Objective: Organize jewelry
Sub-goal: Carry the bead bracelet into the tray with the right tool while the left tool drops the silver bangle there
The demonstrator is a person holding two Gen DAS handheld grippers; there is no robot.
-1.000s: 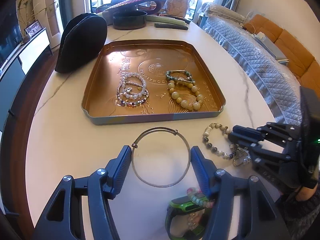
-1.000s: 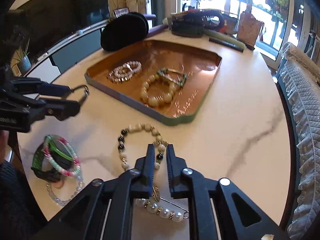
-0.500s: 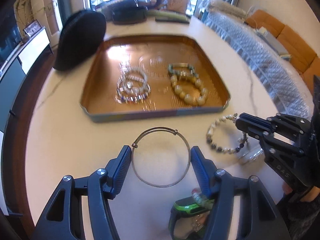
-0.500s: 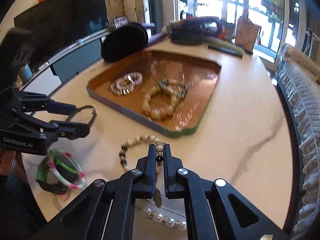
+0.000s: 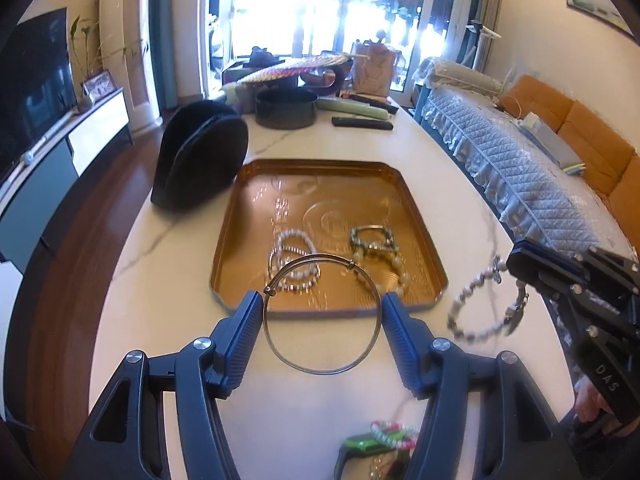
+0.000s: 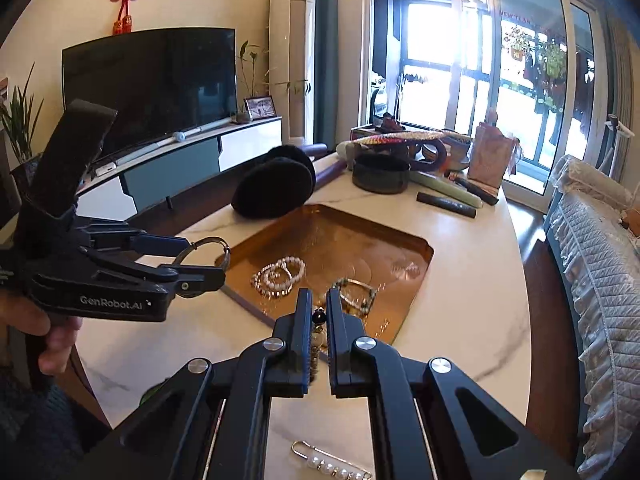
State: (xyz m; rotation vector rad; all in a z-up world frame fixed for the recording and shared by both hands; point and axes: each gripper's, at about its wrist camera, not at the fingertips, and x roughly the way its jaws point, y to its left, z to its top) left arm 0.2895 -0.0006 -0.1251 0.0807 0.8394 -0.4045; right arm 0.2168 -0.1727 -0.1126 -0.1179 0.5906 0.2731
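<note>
Left wrist view: the left gripper clamps a thin silver bangle between its two blue pads, the ring spanning the whole gap, its far arc at 12 o'clock overlapping the near edge of the copper tray in the picture. In the tray lie a pale beaded bracelet pile and a green-and-cream bracelet. At 3 o'clock the right gripper pinches a black-and-cream beaded bracelet, which dangles blurred below its tips, off the marble table. At 6 o'clock sits a green watch with a pink-and-green bead string.

Right wrist view: the right gripper's pads are closed on the beaded bracelet, only a few beads showing between them. The tray lies at 12 o'clock beyond the tips. At 9 o'clock the left gripper holds the bangle at the tray's left edge. A pearl pin lies at 6 o'clock.
</note>
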